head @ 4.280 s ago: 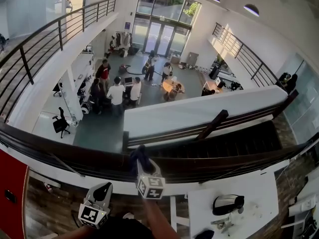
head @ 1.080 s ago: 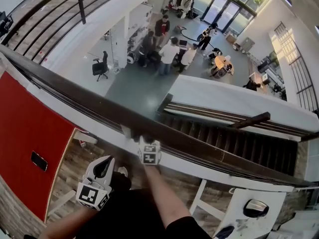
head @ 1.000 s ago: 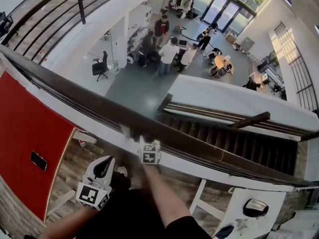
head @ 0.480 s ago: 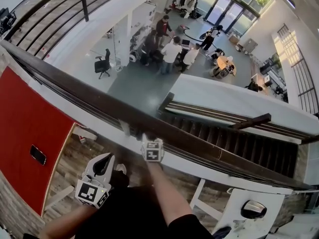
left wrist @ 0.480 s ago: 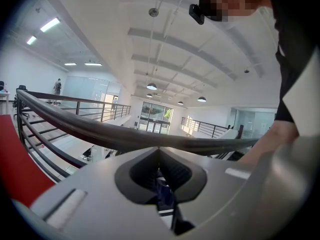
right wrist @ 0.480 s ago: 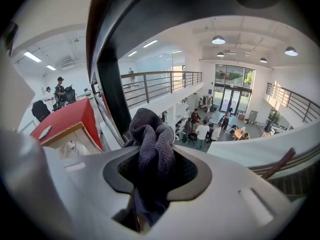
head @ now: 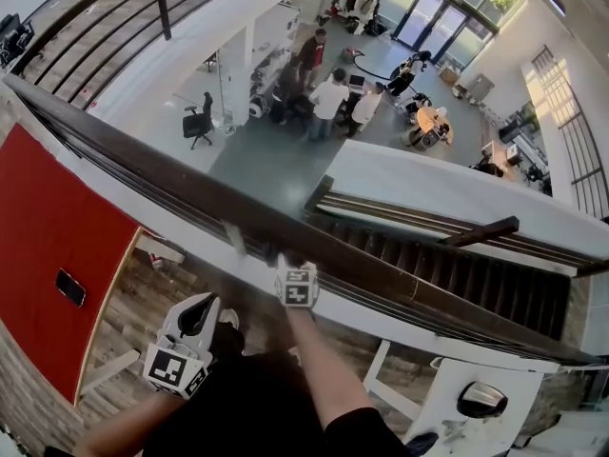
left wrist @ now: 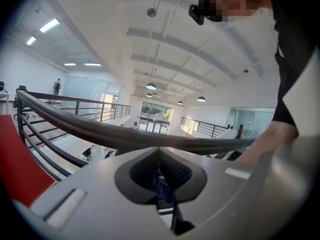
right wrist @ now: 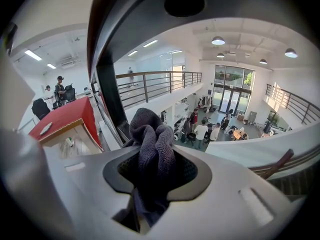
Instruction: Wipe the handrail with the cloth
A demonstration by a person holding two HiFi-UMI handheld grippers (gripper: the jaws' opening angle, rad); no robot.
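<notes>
Moved since half a second ago: right gripper (head: 287, 263) has slid a little toward the right of the head frame along the handrail (head: 143, 167); I log nothing else as changed.

Item 1, right gripper: centre of the head frame, up against the rail's near edge. Its jaws are clamped on the cloth (right wrist: 152, 146), a dark grey knitted bunch that stands up out of the jaws in the middle of the right gripper view. The bunch sits just beside the rail's dark underside, which runs down the upper left of that view. I cannot tell whether they actually touch.

Item 2, left gripper (head: 198, 306): lower left of the head frame, below the rail and apart from it. In its own view I read the jaws as pressed together with nothing gripped.

Item 3, handrail: a dark band running diagonally from the upper left to the lower right of the head frame.

Item 4, red panel (head: 52, 241): left edge of the head frame, under the rail.

Item 5, group of people (head: 328, 93): standing on the floor below, upper centre.
</notes>
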